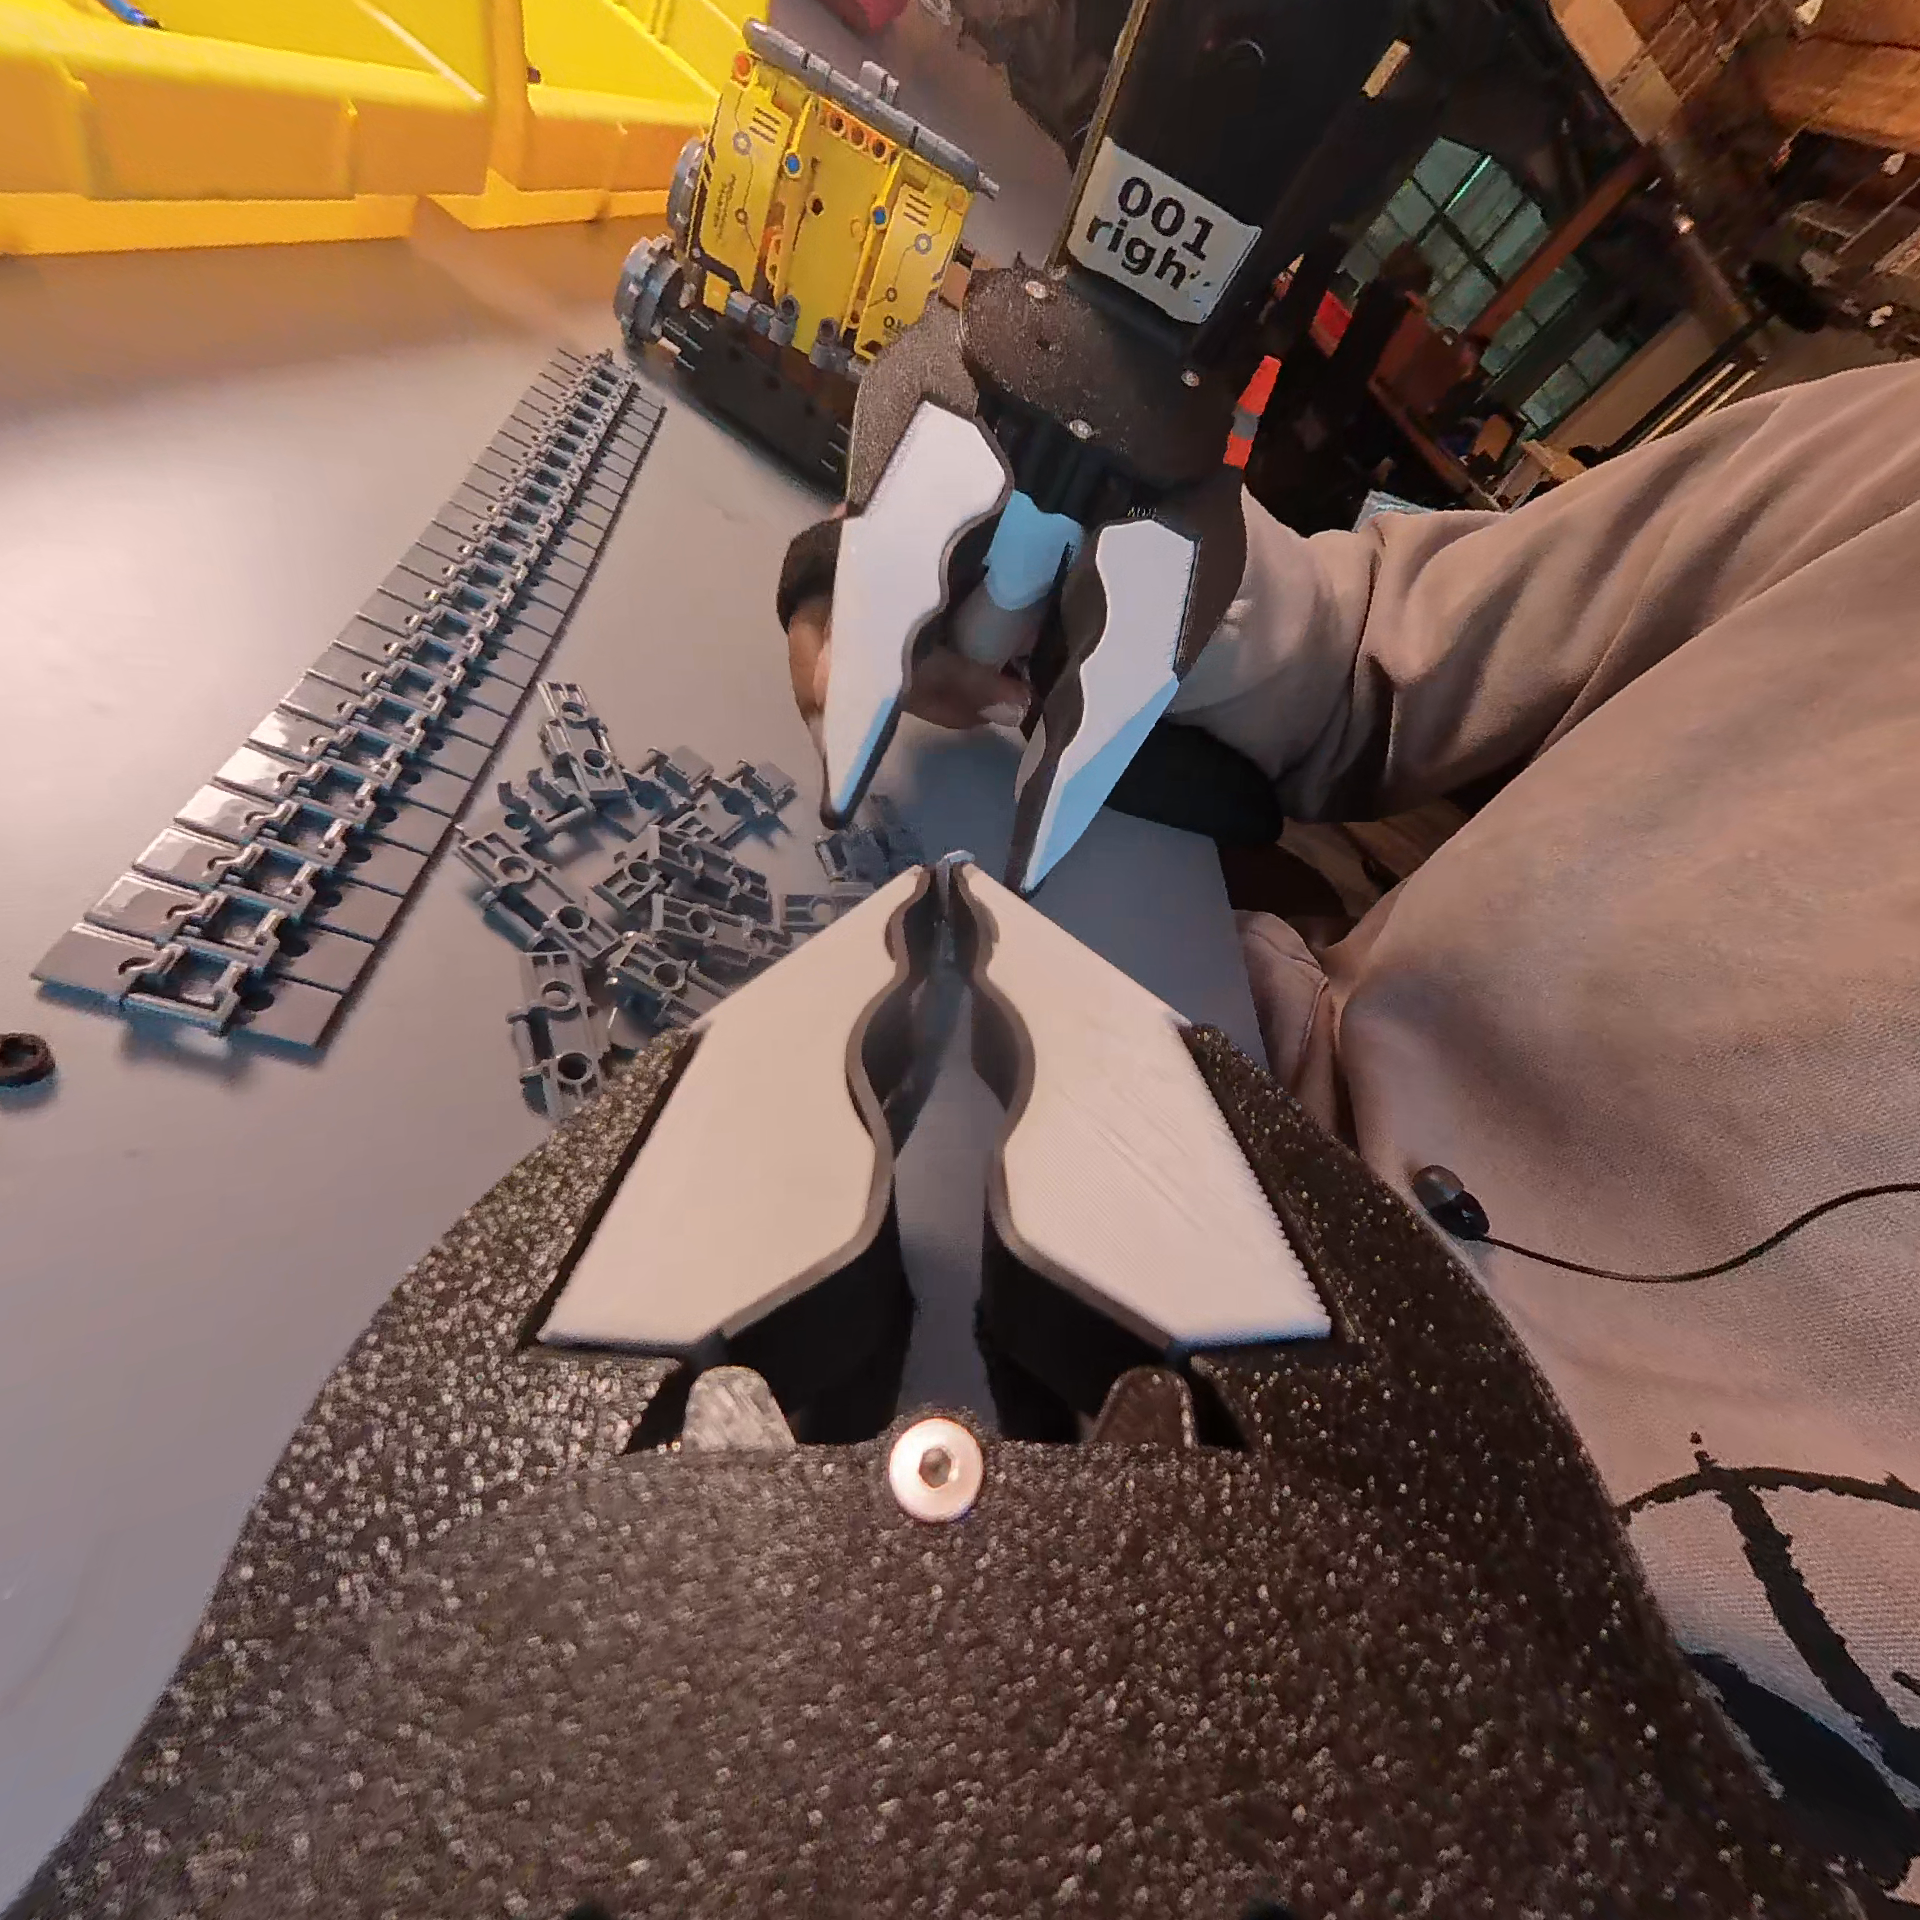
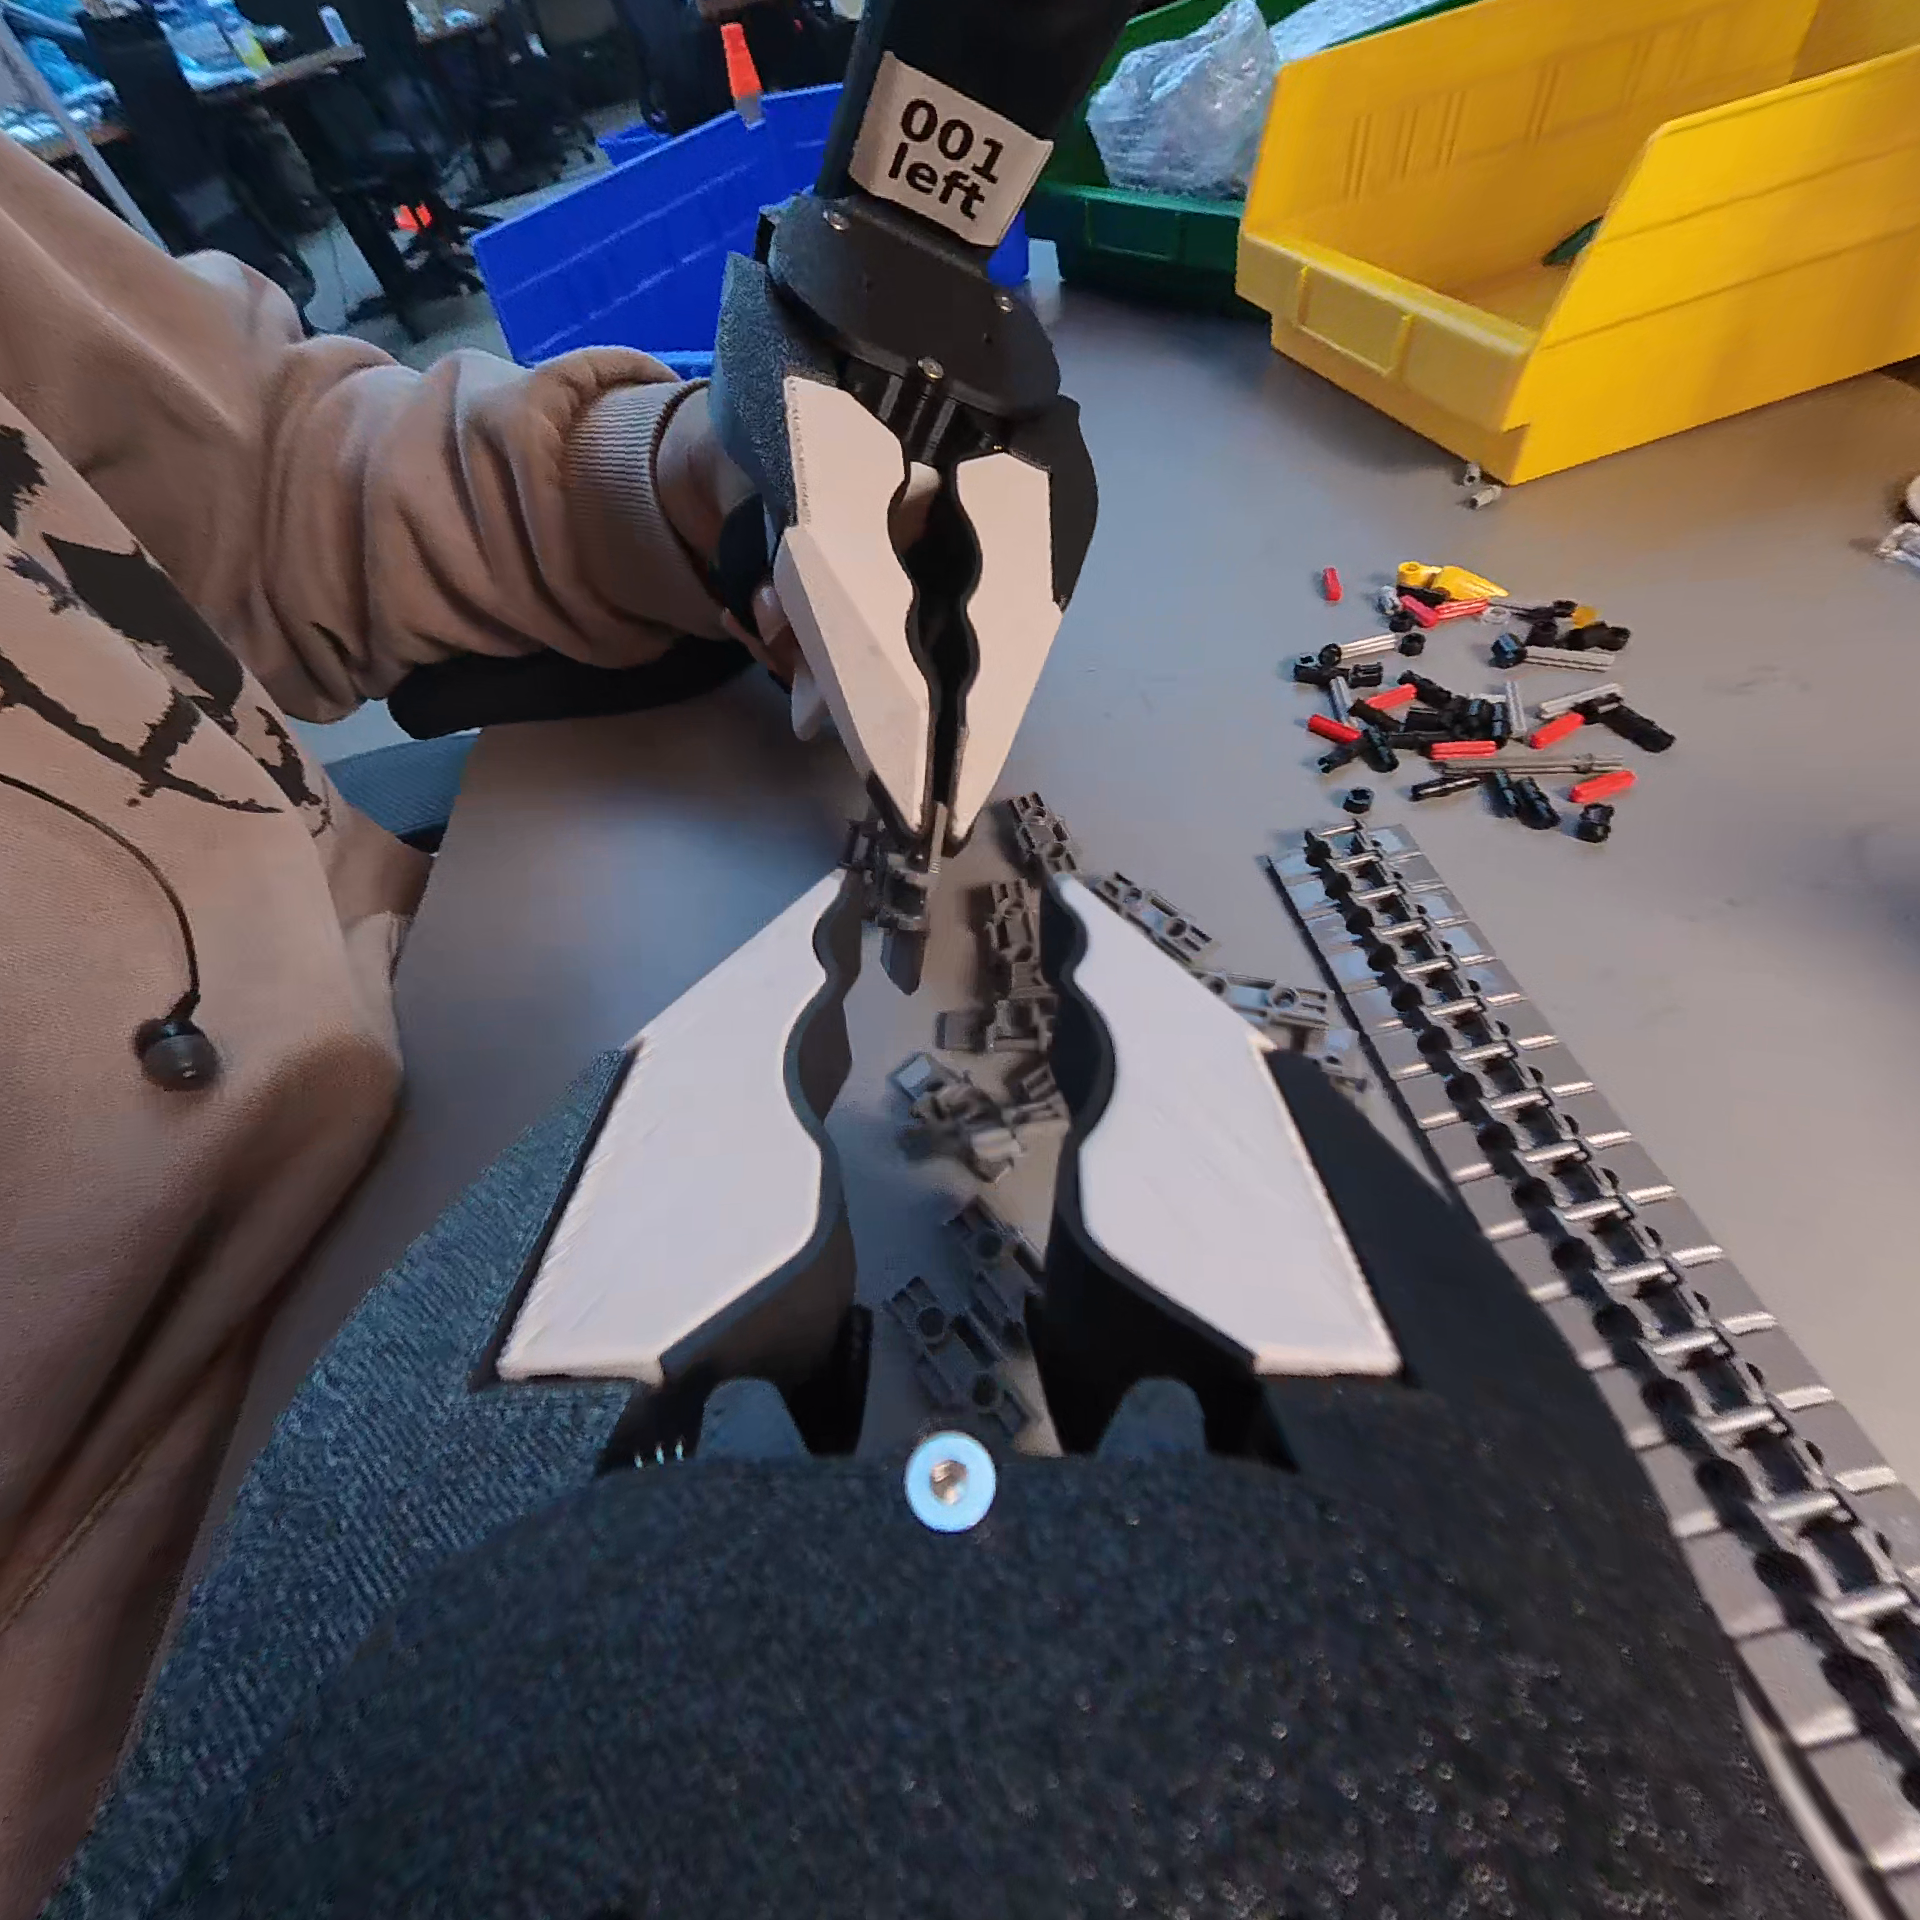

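Observation:
My left gripper (image 1: pixel 951 871) is shut on a small dark grey track link (image 1: pixel 953 860); only its tip shows between the fingertips. In the right wrist view the left gripper (image 2: pixel 930 826) points down and the grey link piece (image 2: pixel 900 920) hangs from its tips just above the table. My right gripper (image 2: pixel 951 883) is open, with its fingers either side of that hanging piece, which sits nearer its left finger. In the left wrist view the right gripper (image 1: pixel 935 847) comes from above, open and empty, with its tips close to the left gripper's tips.
A pile of loose grey links (image 1: pixel 623 894) (image 2: pixel 997 1039) lies under the grippers. A long assembled track strip (image 1: pixel 343 727) (image 2: pixel 1558 1195) lies beside it. Also here are a yellow toy vehicle (image 1: pixel 821 239), yellow bins (image 2: pixel 1558 260), a blue bin (image 2: pixel 644 249) and small red and black pins (image 2: pixel 1475 707). Both grippers' tips are close together, under 4 cm apart.

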The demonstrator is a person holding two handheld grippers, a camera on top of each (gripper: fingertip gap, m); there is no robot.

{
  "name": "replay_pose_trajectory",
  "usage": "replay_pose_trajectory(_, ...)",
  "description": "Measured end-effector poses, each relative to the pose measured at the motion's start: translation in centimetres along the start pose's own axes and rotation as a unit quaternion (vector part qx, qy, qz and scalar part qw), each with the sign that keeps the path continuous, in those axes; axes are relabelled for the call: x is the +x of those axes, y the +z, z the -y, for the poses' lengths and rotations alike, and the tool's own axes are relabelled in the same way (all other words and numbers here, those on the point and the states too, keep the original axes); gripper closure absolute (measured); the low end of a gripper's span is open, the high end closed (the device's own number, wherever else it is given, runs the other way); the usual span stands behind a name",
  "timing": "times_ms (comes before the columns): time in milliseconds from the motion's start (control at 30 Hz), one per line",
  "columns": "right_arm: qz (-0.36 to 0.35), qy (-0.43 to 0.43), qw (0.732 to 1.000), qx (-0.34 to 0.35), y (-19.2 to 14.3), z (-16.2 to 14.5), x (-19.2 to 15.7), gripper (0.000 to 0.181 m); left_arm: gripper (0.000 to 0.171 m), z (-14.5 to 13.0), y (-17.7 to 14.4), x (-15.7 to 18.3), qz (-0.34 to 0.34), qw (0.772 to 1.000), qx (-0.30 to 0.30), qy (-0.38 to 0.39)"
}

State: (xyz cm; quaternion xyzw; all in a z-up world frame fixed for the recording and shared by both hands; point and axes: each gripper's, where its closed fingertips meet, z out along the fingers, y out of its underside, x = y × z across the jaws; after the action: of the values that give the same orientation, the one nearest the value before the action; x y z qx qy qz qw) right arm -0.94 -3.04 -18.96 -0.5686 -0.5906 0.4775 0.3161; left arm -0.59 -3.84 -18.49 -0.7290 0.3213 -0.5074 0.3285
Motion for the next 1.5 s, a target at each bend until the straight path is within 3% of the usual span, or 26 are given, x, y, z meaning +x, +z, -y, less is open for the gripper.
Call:
replay_pose_trajectory(133,0.022,-0.002,1.000,-0.009,0.6,-0.4,-1.0,0.173,0.169,0.3,-0.1,0.3,-0.004,1.000,0.008,0.010)
replay_pose_trajectory(367,0.059,0.044,0.996,0.058,-0.5,1.7,-1.3,0.175,0.151,1.4,-0.8,1.9,-0.044,0.997,0.040,0.045)
replay_pose_trajectory(600,0.085,0.080,0.988,0.102,-1.4,3.1,-1.5,0.175,0.169,2.3,-1.3,1.9,-0.037,0.996,0.066,0.052)
replay_pose_trajectory(767,0.092,0.083,0.988,0.094,-1.2,2.7,-1.5,0.175,0.169,1.8,-1.1,1.8,-0.037,0.998,0.046,0.037)
replay_pose_trajectory(933,0.095,0.092,0.987,0.092,-1.2,2.8,-1.6,0.162,0.170,0.5,-0.4,1.7,-0.035,0.999,0.006,0.027)
replay_pose_trajectory(1100,0.085,0.075,0.991,0.069,-0.7,2.0,-1.6,0.179,0.169,0.0,0.0,1.7,-0.032,0.999,-0.011,0.025)
replay_pose_trajectory(1500,0.073,0.056,0.995,0.047,-0.4,1.3,-1.6,0.180,0.169,-0.2,0.1,1.5,-0.028,0.999,-0.014,0.019)
